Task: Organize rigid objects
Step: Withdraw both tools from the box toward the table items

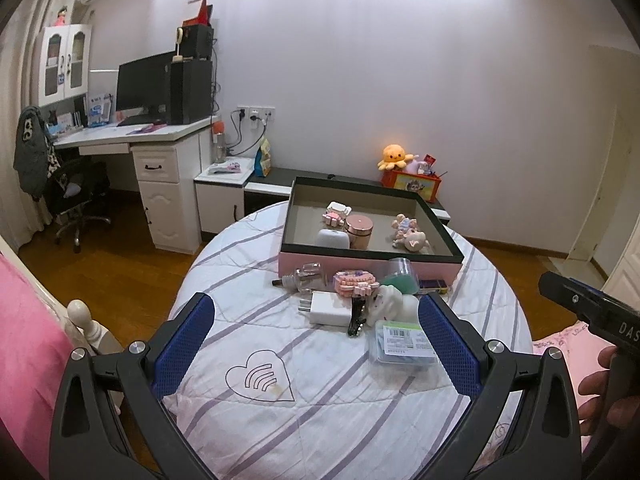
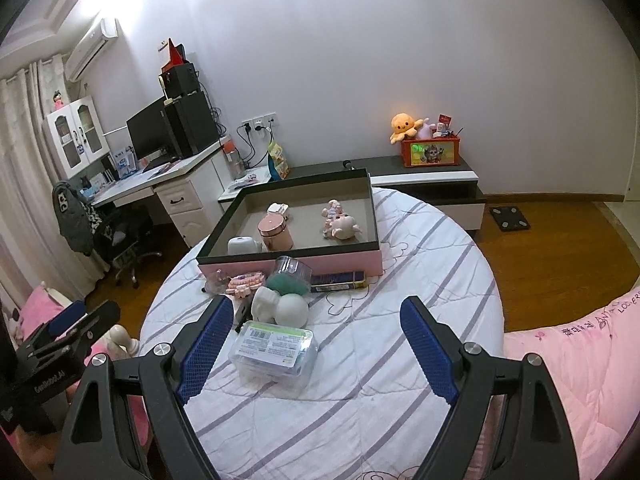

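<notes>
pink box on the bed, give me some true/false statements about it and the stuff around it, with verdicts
1. The pink box is open, with several small items inside. True.
2. The rose-gold jar lies on the quilt outside the box. False: it stands inside the box, next to a white rounded case.
3. The clear plastic container with the barcode label is the loose item nearest the right claw. True.
4. The right claw is shut on that container. False: it is open and grips nothing.
5. The white charger plug is already in the box. False: it lies on the quilt in front of the box.
</notes>
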The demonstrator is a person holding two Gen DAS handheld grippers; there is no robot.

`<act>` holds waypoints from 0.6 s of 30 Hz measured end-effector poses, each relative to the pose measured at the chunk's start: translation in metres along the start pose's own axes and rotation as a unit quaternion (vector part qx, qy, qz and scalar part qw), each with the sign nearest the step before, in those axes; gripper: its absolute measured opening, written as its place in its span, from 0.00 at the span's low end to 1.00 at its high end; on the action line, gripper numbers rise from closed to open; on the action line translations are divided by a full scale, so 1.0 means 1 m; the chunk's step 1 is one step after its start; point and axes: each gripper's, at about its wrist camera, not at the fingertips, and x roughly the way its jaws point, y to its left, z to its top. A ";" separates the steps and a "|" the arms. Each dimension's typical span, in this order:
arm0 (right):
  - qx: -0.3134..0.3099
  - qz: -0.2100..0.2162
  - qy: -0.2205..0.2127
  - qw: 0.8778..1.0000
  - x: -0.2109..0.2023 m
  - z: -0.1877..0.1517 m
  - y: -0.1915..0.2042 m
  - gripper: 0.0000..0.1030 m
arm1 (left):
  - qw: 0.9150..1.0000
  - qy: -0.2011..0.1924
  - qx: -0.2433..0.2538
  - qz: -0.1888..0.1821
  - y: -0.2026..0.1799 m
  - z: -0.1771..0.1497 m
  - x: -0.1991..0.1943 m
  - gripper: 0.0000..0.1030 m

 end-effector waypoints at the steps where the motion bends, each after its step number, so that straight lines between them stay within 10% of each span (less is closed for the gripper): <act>1: -0.001 0.000 -0.001 1.000 -0.001 0.000 0.001 0.84 | 1.000 -0.002 0.000 0.000 0.000 0.000 -0.001 1.00; 18: -0.010 -0.007 0.008 1.000 0.003 0.002 0.007 0.84 | 1.000 -0.002 0.005 0.007 0.000 0.001 -0.002 1.00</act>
